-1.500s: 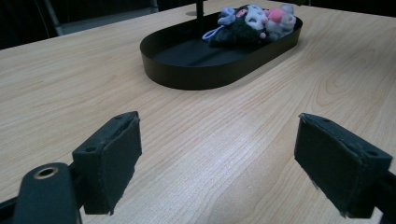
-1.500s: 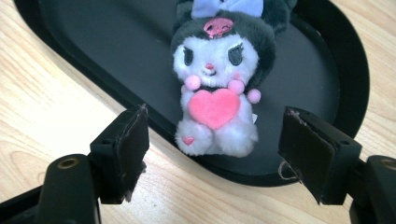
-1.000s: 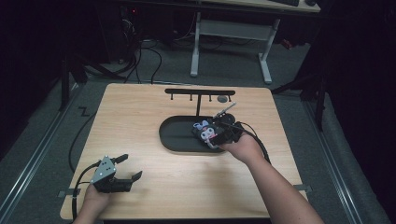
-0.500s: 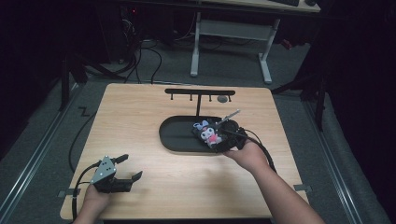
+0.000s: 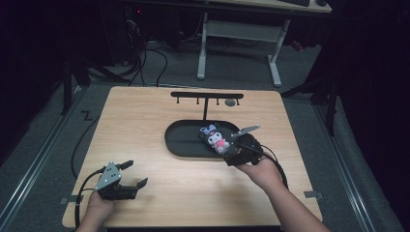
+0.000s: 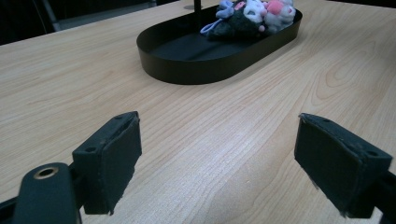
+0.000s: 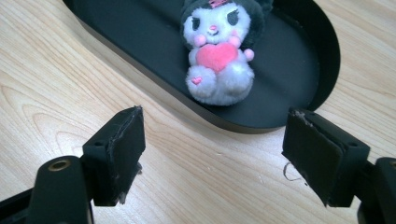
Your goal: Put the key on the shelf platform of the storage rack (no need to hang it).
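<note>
A small plush toy [image 5: 216,137] [image 7: 217,53] with a black hood, white face and pink heart lies in the right end of a black oval tray [image 5: 181,140] [image 7: 299,60]. My right gripper [image 5: 238,153] [image 7: 212,156] sits just outside the tray's near right rim; its jaws have just been opening and stand wide with nothing between them. The toy lies beyond the pads, apart from them. My left gripper [image 5: 137,175] [image 6: 215,163] rests open on the table near the front left corner, aimed at the tray [image 6: 205,65] and toy [image 6: 254,14].
A black T-shaped hook rack [image 5: 206,96] stands behind the tray, with a small grey round thing [image 5: 230,102] under its right end. The wooden table [image 5: 145,125] ends close behind the rack. Cables [image 5: 80,145] trail off the left side.
My right gripper has drawn back from the toy toward the table's near right, and its jaws have spread. The toy stays in the tray. The left gripper has kept still.
</note>
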Demonstrator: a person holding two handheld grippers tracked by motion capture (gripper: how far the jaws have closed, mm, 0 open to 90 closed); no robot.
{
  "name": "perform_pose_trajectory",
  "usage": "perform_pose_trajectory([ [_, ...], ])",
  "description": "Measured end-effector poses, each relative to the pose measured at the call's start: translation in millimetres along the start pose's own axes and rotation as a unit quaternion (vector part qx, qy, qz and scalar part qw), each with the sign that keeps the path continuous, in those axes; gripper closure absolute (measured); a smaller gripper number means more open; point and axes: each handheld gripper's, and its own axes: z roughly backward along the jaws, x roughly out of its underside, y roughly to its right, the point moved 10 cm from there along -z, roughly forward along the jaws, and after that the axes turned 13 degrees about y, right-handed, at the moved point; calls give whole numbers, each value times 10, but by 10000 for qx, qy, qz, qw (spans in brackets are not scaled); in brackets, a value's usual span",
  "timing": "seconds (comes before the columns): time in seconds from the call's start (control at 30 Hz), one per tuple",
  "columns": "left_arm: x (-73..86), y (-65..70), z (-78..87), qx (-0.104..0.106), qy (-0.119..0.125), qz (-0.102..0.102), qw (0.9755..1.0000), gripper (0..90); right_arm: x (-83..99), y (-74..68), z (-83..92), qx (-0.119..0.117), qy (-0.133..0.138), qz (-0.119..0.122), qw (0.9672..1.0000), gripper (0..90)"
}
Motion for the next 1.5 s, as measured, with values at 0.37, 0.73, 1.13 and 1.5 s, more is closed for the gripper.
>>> perform_pose_trajectory([
  [0.37,7,3,-3,4,-19,-6,10000,154,73,38,102,79,426,17,9991,186],
  [0.73,17,10,-9,19,-52,-20,10000,154,201,-36,143,33,842,16,9964,176],
  [1.13,40,33,-29,30,-122,-74,9999,154,477,-137,133,123,1291,62,9915,177],
  [1.5,20,60,-25,41,-68,-119,9999,154,703,-146,123,191,1774,-61,9839,178],
])
